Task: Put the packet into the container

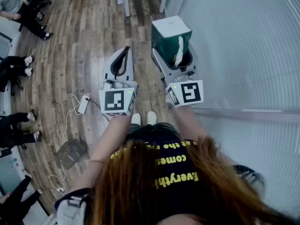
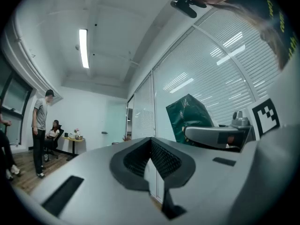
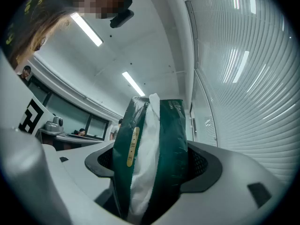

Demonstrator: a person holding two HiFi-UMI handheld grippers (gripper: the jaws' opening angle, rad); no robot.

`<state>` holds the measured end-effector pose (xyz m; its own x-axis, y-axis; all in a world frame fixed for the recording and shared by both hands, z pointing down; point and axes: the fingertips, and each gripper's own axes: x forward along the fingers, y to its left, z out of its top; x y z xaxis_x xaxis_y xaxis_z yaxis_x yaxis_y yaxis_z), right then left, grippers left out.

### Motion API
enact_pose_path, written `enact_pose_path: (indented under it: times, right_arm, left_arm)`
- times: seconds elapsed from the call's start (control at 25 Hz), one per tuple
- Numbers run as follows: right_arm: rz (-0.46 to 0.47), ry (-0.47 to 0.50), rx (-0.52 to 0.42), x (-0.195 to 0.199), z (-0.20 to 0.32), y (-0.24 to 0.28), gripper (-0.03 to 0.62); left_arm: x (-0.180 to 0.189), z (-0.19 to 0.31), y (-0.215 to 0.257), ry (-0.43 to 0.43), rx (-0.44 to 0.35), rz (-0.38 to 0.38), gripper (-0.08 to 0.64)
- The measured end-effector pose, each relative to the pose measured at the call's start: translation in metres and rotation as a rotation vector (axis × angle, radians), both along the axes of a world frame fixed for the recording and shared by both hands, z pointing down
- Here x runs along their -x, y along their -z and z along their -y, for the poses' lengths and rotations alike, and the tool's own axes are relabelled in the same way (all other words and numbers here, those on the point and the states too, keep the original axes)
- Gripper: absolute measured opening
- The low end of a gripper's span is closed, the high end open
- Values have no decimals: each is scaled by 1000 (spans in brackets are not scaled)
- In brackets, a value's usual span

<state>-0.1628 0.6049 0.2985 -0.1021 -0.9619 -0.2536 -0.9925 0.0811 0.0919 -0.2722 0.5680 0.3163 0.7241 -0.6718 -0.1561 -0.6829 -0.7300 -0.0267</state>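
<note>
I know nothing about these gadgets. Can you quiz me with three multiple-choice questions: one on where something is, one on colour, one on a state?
1. Where is the packet? A inside a drawer; B between the jaws of the right claw; C on a shelf.
2. The packet's main colour? A red; B dark green; C yellow.
3. The left claw is? A shut and empty; B wide open; C gripping a cup.
Answers: 1B, the claw clamps its sides; 2B, green wrapper; 3A, its jaws meet, nothing between.
</note>
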Motion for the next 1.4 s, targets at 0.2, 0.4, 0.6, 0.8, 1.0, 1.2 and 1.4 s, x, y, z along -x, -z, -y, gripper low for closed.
enact_pose_path:
  times: [0.2, 0.4, 0.6, 0.8, 1.0, 1.2, 1.4]
  right_arm:
    - [5, -9, -8, -2, 1, 0, 377]
    - [17, -9, -27, -6, 0, 7, 377]
    - [21, 8, -21, -11, 5, 10, 377]
    - [20, 20, -44, -24, 2, 15, 377]
    - [35, 46, -52, -12, -5, 15, 377]
    - [40, 58, -51, -38, 9, 18, 377]
    - [26, 68, -43, -33, 29, 32, 377]
  left_arm:
    - [-1, 4, 2, 6, 1, -5, 2]
    - [-5, 8, 11, 18, -14, -3, 2]
    - [-12, 13, 18, 29, -28, -11, 2]
    - [-33, 0, 27, 21, -78, 8, 2]
    - [-23, -10, 33, 27, -121, -7, 2]
    - [-45, 1, 42, 54, -138, 0, 2]
    - [-45, 18, 60, 56, -156, 4, 2]
